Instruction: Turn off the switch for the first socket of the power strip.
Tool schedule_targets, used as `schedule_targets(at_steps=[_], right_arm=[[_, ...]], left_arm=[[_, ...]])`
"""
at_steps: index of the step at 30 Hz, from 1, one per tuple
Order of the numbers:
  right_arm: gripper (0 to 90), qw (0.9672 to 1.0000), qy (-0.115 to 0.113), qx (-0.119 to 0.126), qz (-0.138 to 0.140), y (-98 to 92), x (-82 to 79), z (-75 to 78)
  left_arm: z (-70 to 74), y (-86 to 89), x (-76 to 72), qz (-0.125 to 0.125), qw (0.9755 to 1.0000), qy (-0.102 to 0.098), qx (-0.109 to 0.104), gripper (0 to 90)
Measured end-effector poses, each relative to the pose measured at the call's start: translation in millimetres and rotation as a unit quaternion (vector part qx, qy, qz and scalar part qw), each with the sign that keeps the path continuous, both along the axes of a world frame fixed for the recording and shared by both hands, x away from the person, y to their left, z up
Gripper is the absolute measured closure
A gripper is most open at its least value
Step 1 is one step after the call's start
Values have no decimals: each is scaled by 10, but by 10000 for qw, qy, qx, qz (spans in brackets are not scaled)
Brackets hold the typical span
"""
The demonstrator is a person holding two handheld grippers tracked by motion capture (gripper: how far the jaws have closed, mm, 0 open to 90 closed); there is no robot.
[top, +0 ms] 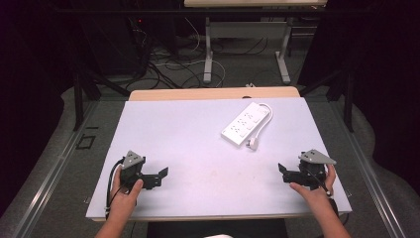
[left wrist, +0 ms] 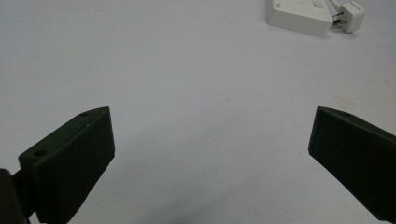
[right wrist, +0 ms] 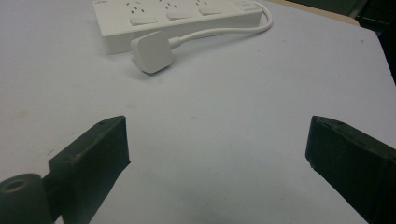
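Note:
A white power strip [top: 245, 123] lies diagonally on the pale table [top: 188, 144], right of centre toward the back; its short cable loops round to a white plug [top: 253, 144] beside its near end. The right gripper view has the strip [right wrist: 173, 16] and plug [right wrist: 152, 51] ahead. In the left gripper view the strip's end [left wrist: 296, 14] and the plug [left wrist: 350, 10] sit at the top right. My left gripper [top: 162, 175] rests near the front left, open and empty [left wrist: 212, 144]. My right gripper [top: 281, 170] rests near the front right, open and empty [right wrist: 217, 149].
Past the table's far edge stand the legs of another desk [top: 208, 54] with cables [top: 168, 67] on the floor. Dark curtains close in on both sides. A metal floor rail [top: 49, 173] runs along the left.

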State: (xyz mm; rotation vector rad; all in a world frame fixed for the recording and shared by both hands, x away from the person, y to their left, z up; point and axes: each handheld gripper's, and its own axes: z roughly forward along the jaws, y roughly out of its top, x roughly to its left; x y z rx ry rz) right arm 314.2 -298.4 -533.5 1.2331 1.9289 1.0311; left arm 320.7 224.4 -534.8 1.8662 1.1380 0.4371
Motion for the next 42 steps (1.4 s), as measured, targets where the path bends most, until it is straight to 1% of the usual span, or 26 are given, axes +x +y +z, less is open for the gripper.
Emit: schedule_targets(at_steps=[2, 3, 5, 6, 11, 12, 14, 16, 17, 18, 21, 22, 23, 24, 25, 26, 27, 29, 30, 34, 36, 37, 38, 40, 41, 42], right_arm=[[71, 10000, -20, -35, 26, 5, -8, 13], [71, 10000, -20, -35, 26, 5, -8, 13], [83, 10000, -13, 23, 3, 11, -13, 20], [85, 10000, -12, 11, 7, 10, -13, 24], [85, 10000, 13, 34, 5, 24, -16, 35], [100, 10000, 29, 37, 28, 31, -20, 50], [151, 10000, -36, -39, 0, 34, -28, 70], [150, 10000, -22, -24, -1, 40, -40, 85], [150, 9999, -88, -57, 50, 37, -34, 90], [150, 10000, -45, -33, 24, 45, -49, 104], [154, 10000, -81, 4, 6, 63, -53, 107], [165, 10000, -39, 5, 15, 66, -57, 113], [186, 9999, -57, -48, 74, 60, -54, 116], [199, 10000, -40, -33, 60, 62, -65, 119], [208, 10000, -56, -35, 60, 66, -66, 115], [247, 10000, -14, -38, 79, 69, -81, 123], [259, 9999, -15, -42, 106, 67, -81, 126], [262, 9999, -9, -46, 161, 62, -78, 130], [265, 9999, 28, 23, 154, 67, -79, 146], [268, 9997, 80, 98, 203, 86, -59, 181], [268, 9996, 64, 58, 251, 84, -44, 193], [267, 9995, 141, 67, 266, 95, -30, 221], [267, 9995, 143, 65, 275, 102, -20, 235], [266, 9994, 186, 54, 287, 110, -13, 251], [264, 9993, 162, 23, 330, 112, 2, 263], [262, 9993, 161, -27, 337, 113, 13, 279]], left_arm=[[3, -1, -2, -2, 10000, -3, 0, 3], [0, -9, -2, 27, 10000, -9, -62, 3], [-1, -7, 1, 2, 10000, -9, -27, 3], [2, 2, 3, -34, 10000, -5, 50, 3], [-2, -8, 10, -35, 10000, -20, 36, 3], [-2, -8, 10, -34, 10000, -8, 43, 3], [0, -8, 12, -29, 10000, -12, 42, 3], [0, -9, 16, -39, 10000, -3, 46, 3], [-2, -12, 21, -39, 10000, -23, 42, 3], [0, -13, 21, -50, 10000, -7, 53, 3], [4, -16, 28, -71, 9999, -21, 78, 3], [0, -25, 30, -61, 10000, -16, 35, 3], [4, -21, 35, -82, 9999, -20, 81, 3], [4, -23, 38, -94, 9999, -21, 87, 3], [-3, -35, 41, -72, 10000, -40, 51, 3], [-5, -39, 44, -88, 10000, -26, 40, 3], [-3, -41, 42, -87, 10000, 16, 46, 3], [-5, -49, 39, -71, 10000, 21, -9, 3], [-10, -52, 39, -38, 10000, -25, -18, 3], [-9, -46, 39, -22, 10000, -22, -11, 3], [-16, -51, 34, 30, 10000, -53, -26, 3], [-12, -46, 31, 13, 10000, -26, -18, 3], [-7, -36, 31, -20, 10000, -26, 37, 3], [-5, -30, 25, -11, 10000, -33, 42, 3], [-6, -26, 25, -7, 10000, -67, 49, 3], [-4, -23, 20, -1, 10000, -21, 44, 3]])
